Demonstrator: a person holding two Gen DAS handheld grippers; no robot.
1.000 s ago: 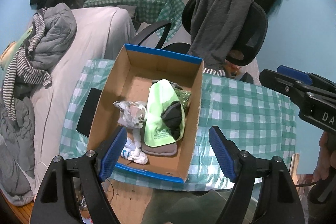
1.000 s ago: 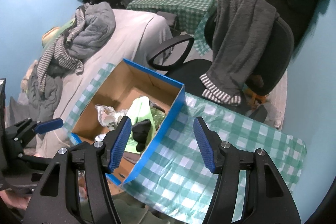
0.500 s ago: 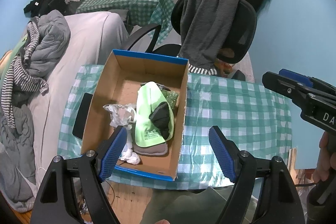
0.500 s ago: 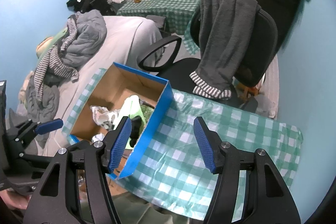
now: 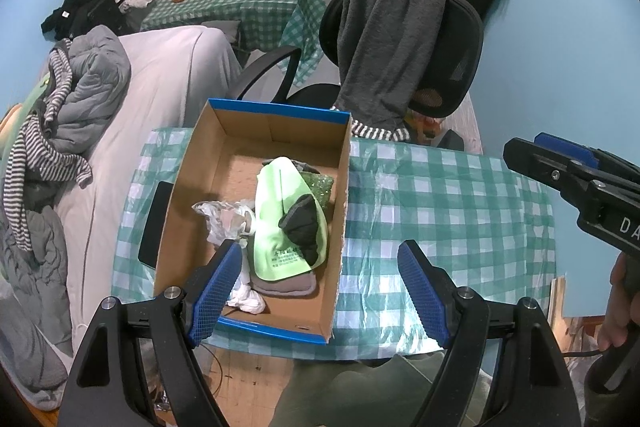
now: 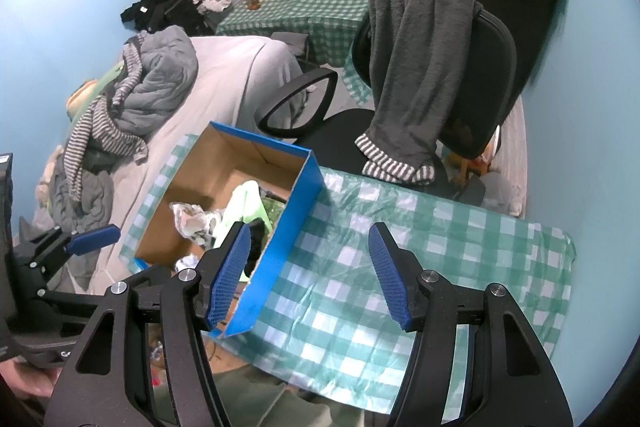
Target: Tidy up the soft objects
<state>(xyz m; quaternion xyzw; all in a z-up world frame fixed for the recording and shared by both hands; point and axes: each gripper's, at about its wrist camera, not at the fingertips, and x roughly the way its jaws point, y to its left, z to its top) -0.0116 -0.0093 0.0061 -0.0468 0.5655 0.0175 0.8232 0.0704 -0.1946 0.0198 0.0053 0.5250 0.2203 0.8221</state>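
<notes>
Bed filled the left of the left wrist view, its near end cut off by the frame edge; a heap of grey and striped clothing lay on it at left. Office chair stood at upper centre behind the table, a grey garment draped over its back and hiding much of it. Table carried a green-checked cloth; its near edge was partly hidden behind both grippers.

Cardboard box with blue rim sat open on the left part of the table, centre of frame. The soft objects lay inside it, bunched toward the near right corner: a pale green cloth on top, a black item lying on the green cloth, a grey piece under them, crumpled white pieces to the left. A sparkly green item was mostly covered; could not make out what it was. In the right wrist view the box wall hid most of the contents. A flat dark object lay on the cloth just left of the box, partly hidden by it.

Left gripper was held above the table's near edge, pointing at the box, jaws spread wide and holding nothing. Right gripper hung over the table to the right of the box, jaws likewise spread, nothing between them. In the left wrist view the right gripper entered from the right edge, cut off by the frame.
</notes>
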